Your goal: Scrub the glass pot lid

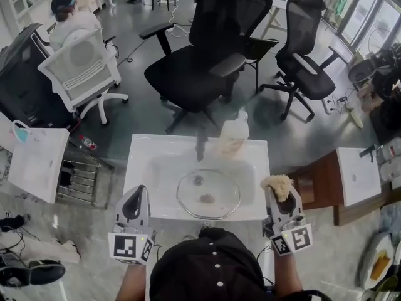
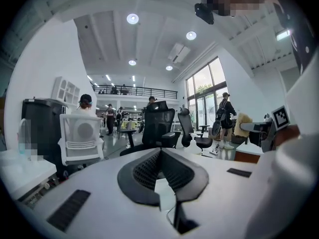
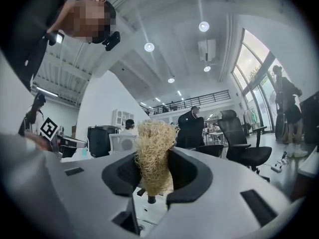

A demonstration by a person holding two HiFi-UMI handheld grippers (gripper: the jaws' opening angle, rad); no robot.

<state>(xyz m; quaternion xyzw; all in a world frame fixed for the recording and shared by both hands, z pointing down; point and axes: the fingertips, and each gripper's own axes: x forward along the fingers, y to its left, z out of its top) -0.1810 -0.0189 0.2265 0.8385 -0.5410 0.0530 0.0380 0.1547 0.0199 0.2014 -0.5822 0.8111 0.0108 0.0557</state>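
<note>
Left tongs (image 1: 139,192), lower left, closed and empty; right tongs (image 1: 281,193) clamp tan fibrous scrubber (image 1: 277,183); clear round glass lid (image 1: 208,194) lies centre, in sink (image 1: 141,168).

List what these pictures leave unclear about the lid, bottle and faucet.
Glass pot lid: dirt or wetness; too small and see-through in head view.
Bottle: label; blurred in head view.
Faucet: handle shape; blurred in head view.
Drain: plugged or not; under the lid, head view.
</note>
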